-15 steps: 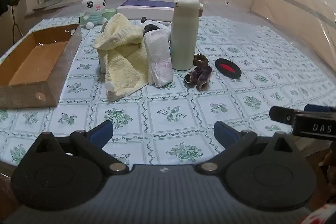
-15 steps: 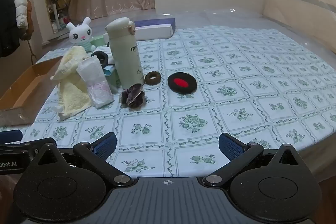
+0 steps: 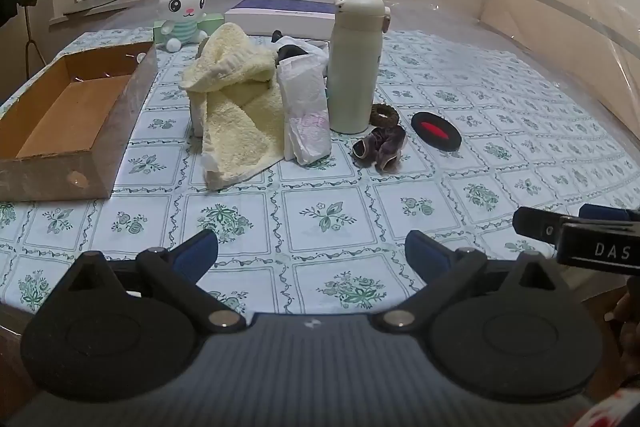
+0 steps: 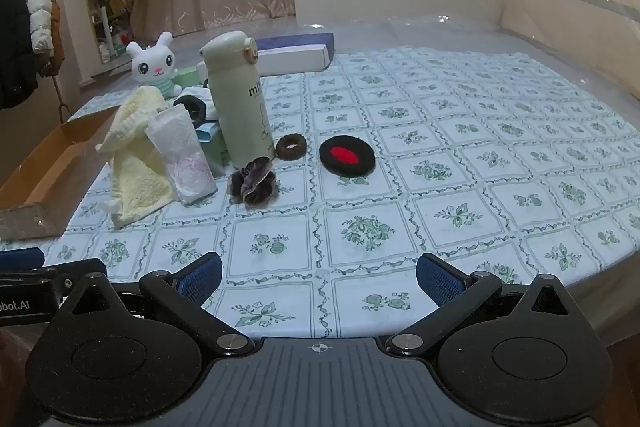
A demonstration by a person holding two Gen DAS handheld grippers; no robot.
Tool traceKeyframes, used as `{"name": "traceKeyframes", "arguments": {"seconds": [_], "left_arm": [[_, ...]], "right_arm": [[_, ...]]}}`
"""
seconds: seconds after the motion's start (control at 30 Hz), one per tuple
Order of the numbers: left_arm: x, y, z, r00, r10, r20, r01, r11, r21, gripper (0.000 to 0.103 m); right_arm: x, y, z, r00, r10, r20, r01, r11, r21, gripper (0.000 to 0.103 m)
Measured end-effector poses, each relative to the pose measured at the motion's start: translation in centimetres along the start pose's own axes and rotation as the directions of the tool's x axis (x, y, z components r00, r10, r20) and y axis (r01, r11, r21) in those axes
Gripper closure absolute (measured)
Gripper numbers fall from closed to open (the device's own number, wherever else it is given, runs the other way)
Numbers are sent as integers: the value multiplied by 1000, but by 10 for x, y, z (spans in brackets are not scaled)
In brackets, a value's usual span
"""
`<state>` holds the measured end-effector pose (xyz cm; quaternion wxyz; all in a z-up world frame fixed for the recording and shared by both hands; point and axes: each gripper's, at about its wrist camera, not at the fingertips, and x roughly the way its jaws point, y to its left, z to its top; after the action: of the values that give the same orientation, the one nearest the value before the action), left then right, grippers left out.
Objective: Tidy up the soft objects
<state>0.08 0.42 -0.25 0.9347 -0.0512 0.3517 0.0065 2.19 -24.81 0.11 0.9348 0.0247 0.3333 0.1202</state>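
1. Fluffy, rough terry cloth: yellow towel (image 3: 240,103).
2. Matt brown cardboard: box (image 3: 76,123).
3. Smooth, slightly glossy plastic or metal: flask (image 4: 240,107).
4. Crinkled velvet: purple scrunchie (image 4: 253,183).
5. Printed, glossy covering: tablecloth (image 4: 460,163).

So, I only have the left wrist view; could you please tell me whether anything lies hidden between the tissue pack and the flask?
Observer: Yes, a pale green box sits behind the tissue pack, next to the flask.
Operator: Thanks. Is the brown hair tie a whole ring?
Observer: Yes, the hair tie lies flat, a full ring, just right of the flask's base.
Operator: And the right gripper?
Observer: The right gripper is open, with nothing between its fingers.
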Motion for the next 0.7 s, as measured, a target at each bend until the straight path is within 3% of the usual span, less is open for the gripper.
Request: {"name": "traceKeyframes", "arguments": {"seconds": [0.7], "left_arm": [[-2, -1, 1, 1000, -3, 2, 3, 1000, -1, 4]], "right_arm": [[1, -1, 1, 1000, 0, -1, 0, 1000, 2, 0]]}}
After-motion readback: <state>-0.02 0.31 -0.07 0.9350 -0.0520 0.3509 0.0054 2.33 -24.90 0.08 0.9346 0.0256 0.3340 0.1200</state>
